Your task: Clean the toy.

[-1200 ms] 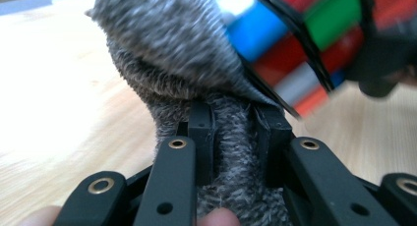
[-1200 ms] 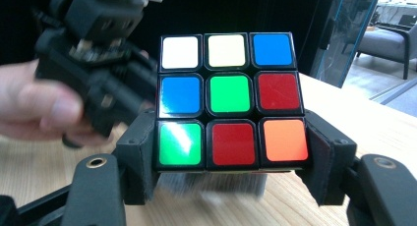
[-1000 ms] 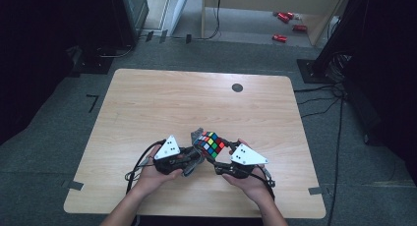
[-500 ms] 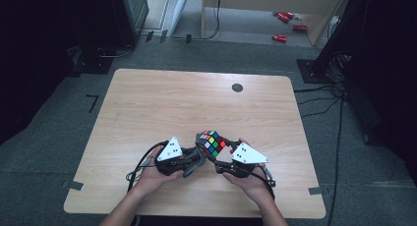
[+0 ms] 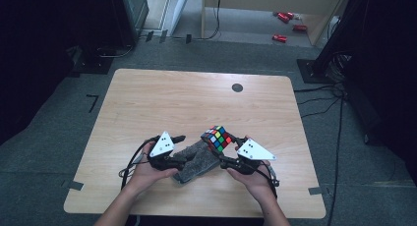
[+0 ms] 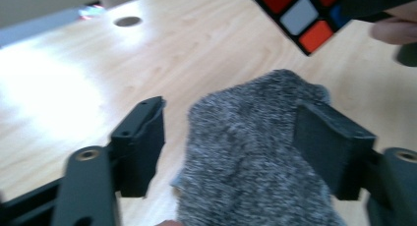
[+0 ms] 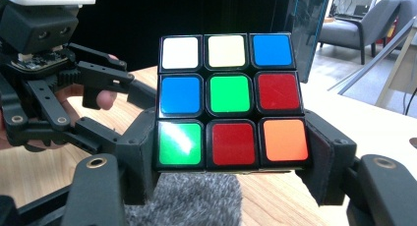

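Since a moment ago the left tool (image 5: 183, 148) has let go: its jaws have just been opening, and they now stand spread on either side of the grey fuzzy cloth (image 6: 255, 152) without pressing on it. In the left gripper view the cloth lies between the two black jaws, closer to the one at the right of that view, with a gap on the other side. In the high view the cloth (image 5: 199, 158) rests flat on the table (image 5: 162, 100), between the two hands, where earlier its far end was lifted up against the cube.

At the right, the right tool (image 7: 231, 179) pinches the colour cube (image 7: 230, 100) by its lower layer, one jaw on each side, holding it above the cloth. The face toward that camera has a green centre, with white, yellow and blue squares along the top row and green, red and orange along the bottom. In the high view the cube (image 5: 219, 138) sits tilted on a corner just past the cloth's far end, near the table's front edge.

Both hands hold their tools low over the table, the left hand (image 5: 147, 169) beside the cloth and the right hand (image 5: 253, 174) behind the cube. A dark round hole (image 5: 237, 87) marks the table's far side.
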